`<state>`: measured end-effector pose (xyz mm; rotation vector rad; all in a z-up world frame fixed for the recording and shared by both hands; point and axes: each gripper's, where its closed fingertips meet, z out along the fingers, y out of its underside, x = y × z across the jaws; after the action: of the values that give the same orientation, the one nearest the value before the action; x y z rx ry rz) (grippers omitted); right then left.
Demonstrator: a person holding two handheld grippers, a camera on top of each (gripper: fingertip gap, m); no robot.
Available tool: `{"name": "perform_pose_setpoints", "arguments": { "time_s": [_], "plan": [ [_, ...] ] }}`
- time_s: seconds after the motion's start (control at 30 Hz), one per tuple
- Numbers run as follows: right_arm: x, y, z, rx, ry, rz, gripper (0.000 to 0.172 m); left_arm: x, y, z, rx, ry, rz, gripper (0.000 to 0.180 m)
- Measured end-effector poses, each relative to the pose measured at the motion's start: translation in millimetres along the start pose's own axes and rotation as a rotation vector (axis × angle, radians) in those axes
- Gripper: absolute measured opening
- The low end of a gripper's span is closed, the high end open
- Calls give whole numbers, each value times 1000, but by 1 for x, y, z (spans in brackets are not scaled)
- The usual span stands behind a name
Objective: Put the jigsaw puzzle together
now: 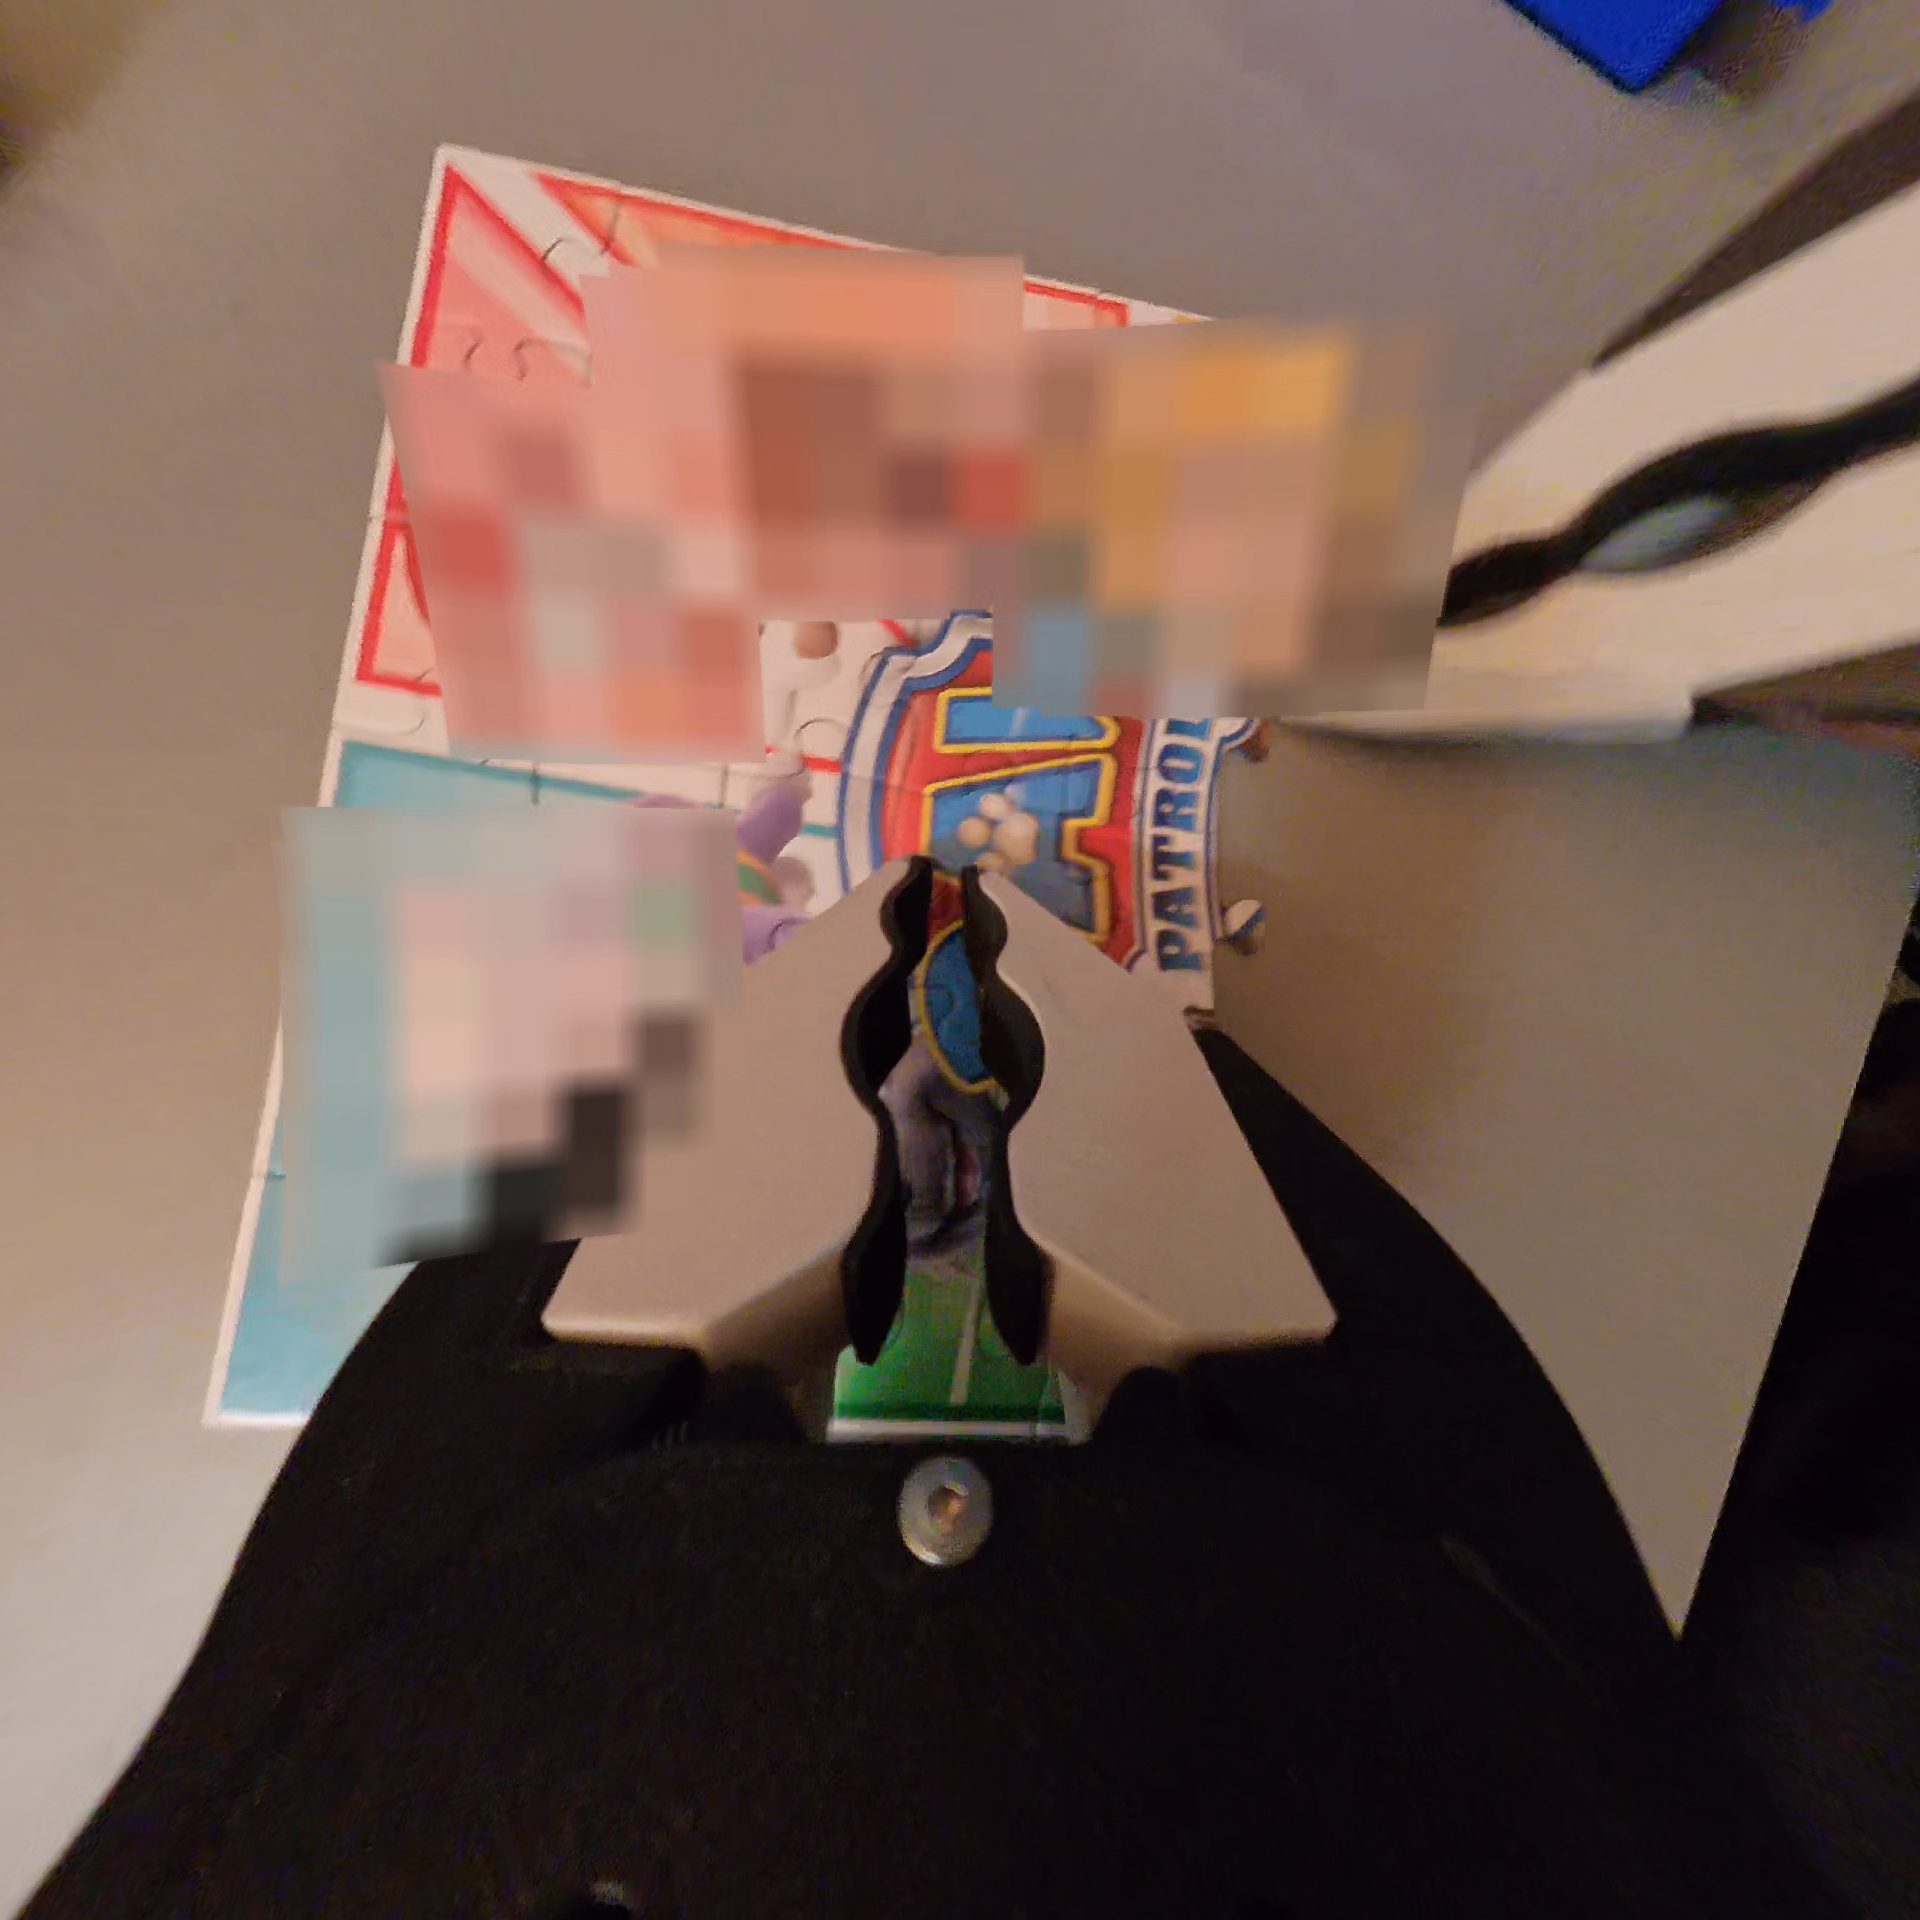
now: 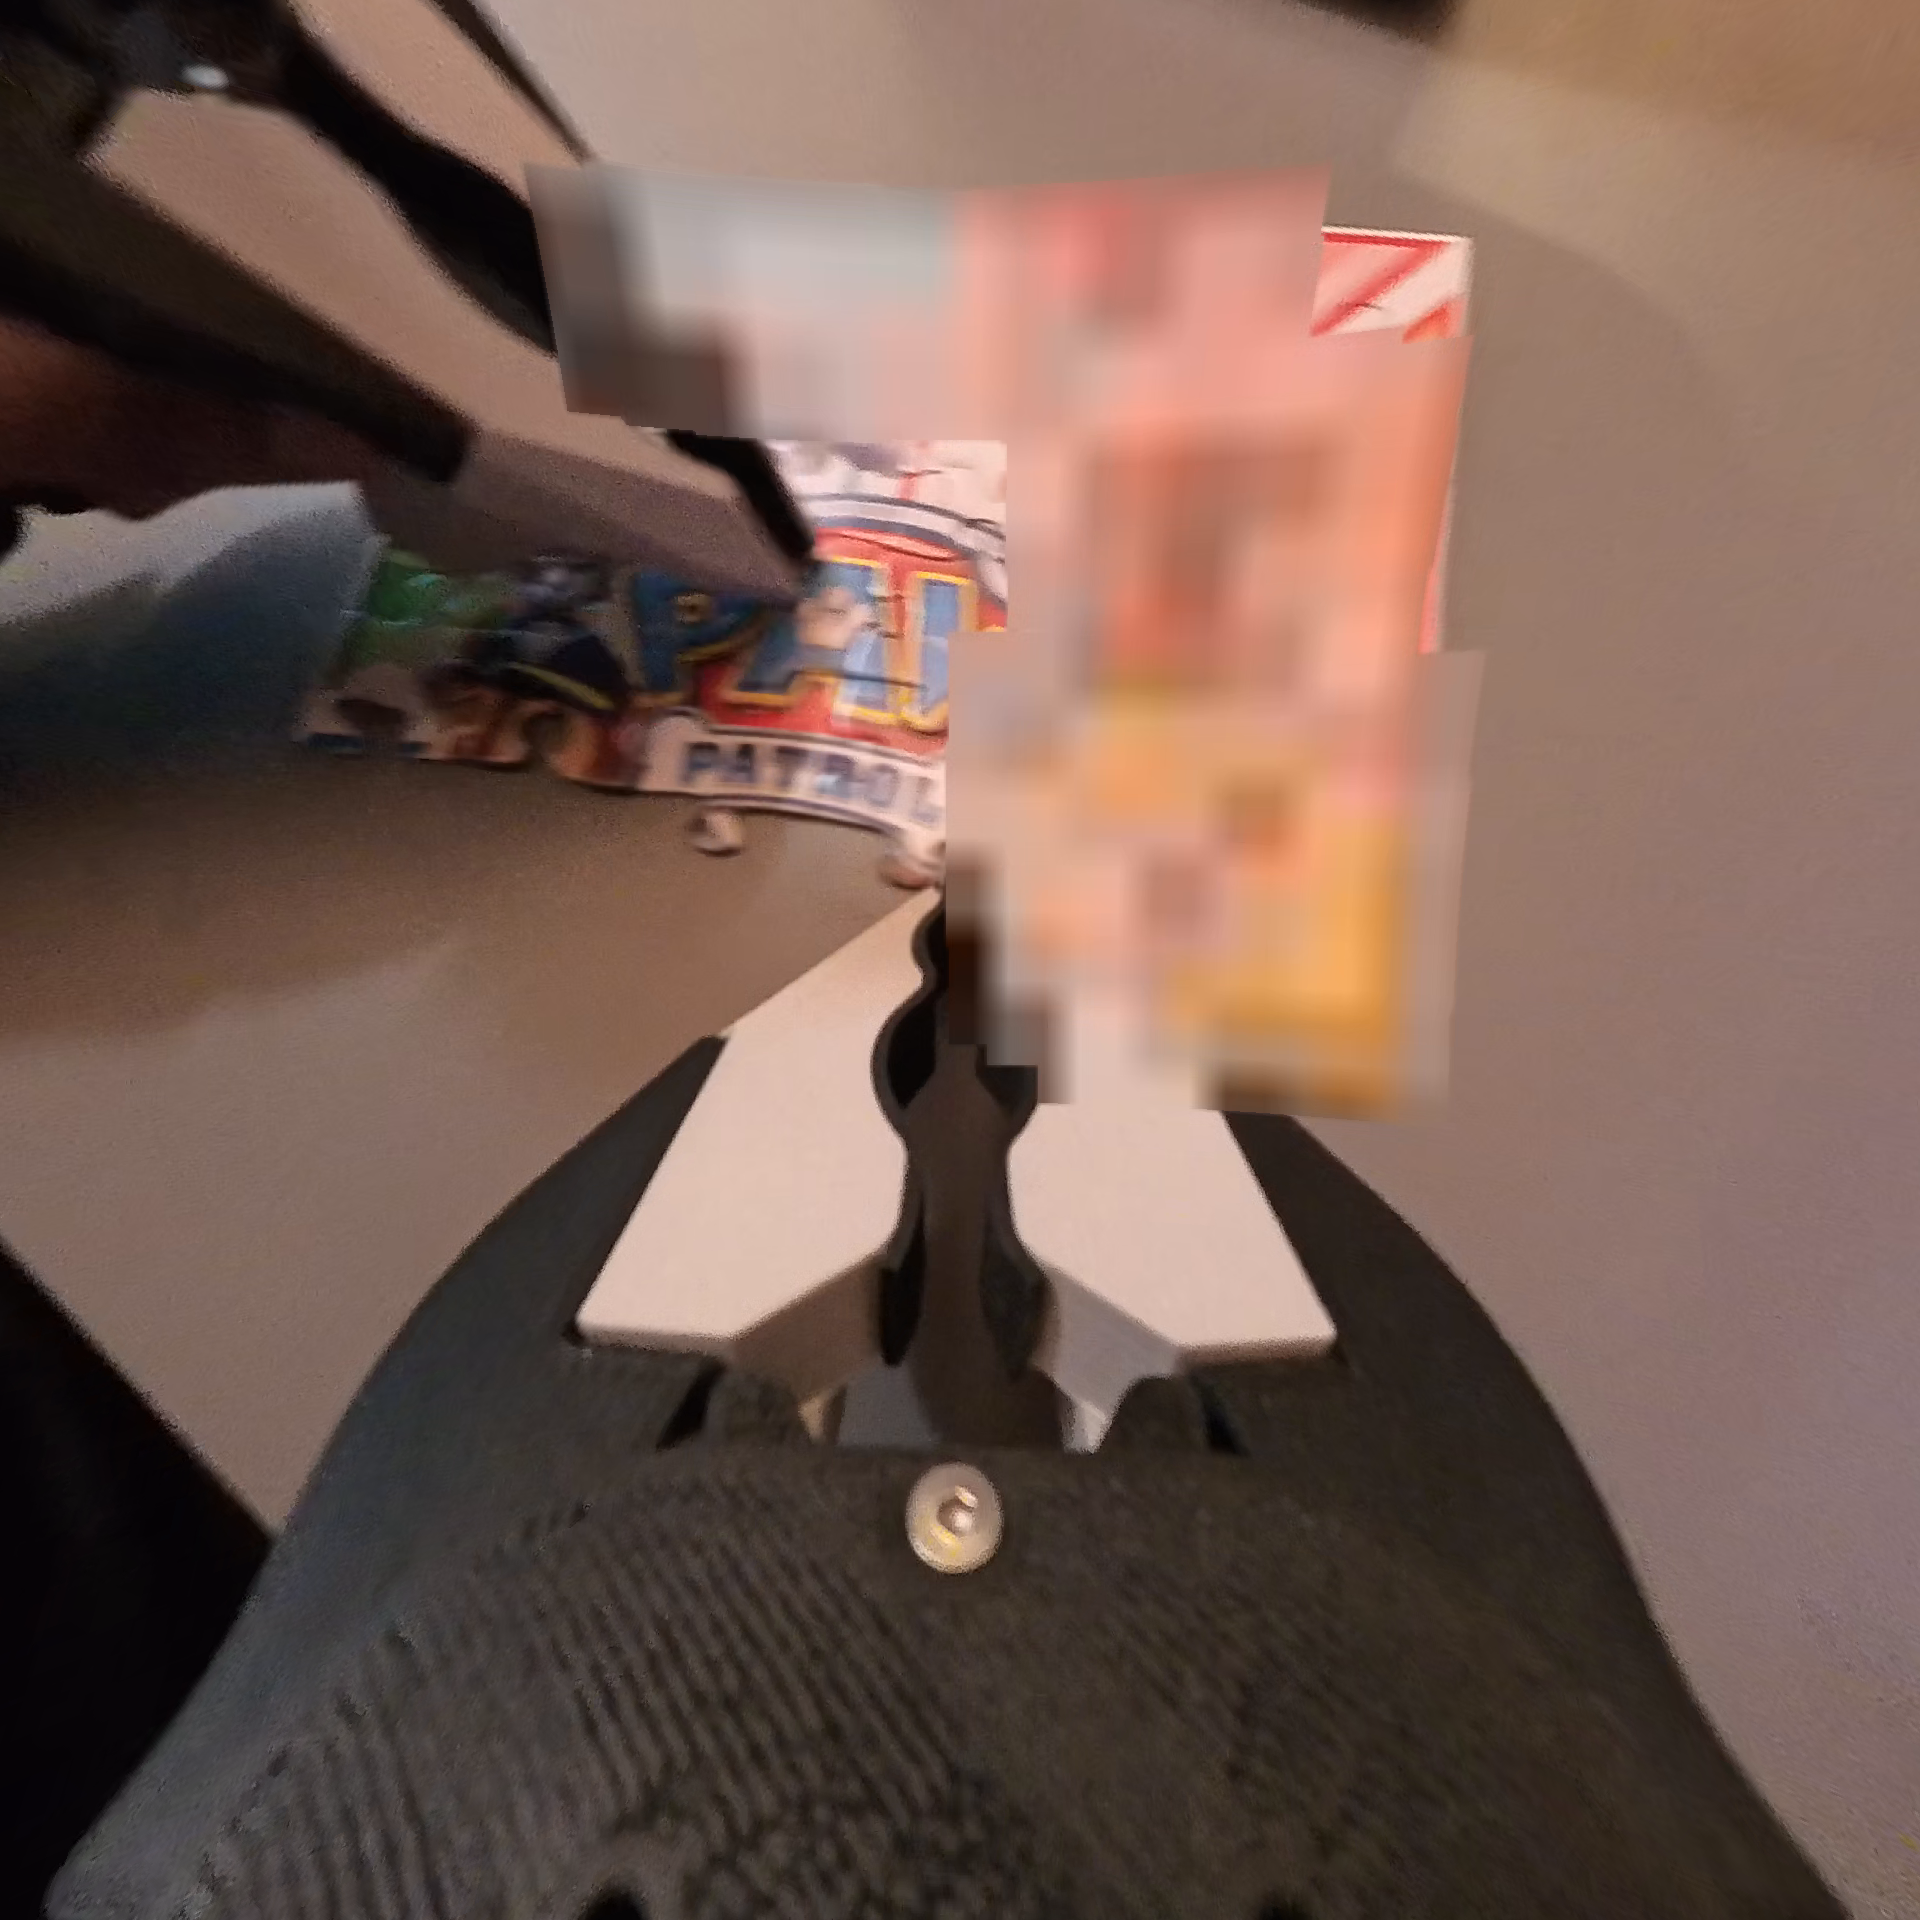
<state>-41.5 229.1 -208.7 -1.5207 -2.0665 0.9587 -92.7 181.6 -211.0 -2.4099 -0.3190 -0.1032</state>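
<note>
On grey table [image 1: 156,520] — part-built colourful jigsaw [image 1: 488,790], blue object [image 1: 1642,31] beyond.

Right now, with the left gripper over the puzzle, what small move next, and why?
Probably ease the left gripper rightward toward the unfinished edge of the puzzle: its nearly closed fingers grip nothing over joined pieces, while bare tabs jut onto the table there.
</note>
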Motion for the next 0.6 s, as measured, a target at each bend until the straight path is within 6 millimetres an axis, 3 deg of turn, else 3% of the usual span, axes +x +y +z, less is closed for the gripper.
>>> {"name": "perform_pose_setpoints", "arguments": {
  "time_s": [0.13,0.27,0.37,0.47,0.53,0.6],
  "plan": [
    [-31,-5,10,7,-40,-61,0,-18,7,-10,-4,-25,-43,2],
    [-21,-14,2,53,-21,-65,6,-34,18,-25,-14,-114,-21,8],
    [11,-18,-12,94,42,8,33,-18,26,-36,35,-42,-16,17],
    [48,-6,-20,72,159,36,50,-3,40,-50,73,-14,-15,32],
    [59,5,-18,37,179,48,56,14,44,-58,122,32,-35,42],
    [56,6,-14,49,131,81,53,33,44,-62,177,80,-45,47]
  ]
}}
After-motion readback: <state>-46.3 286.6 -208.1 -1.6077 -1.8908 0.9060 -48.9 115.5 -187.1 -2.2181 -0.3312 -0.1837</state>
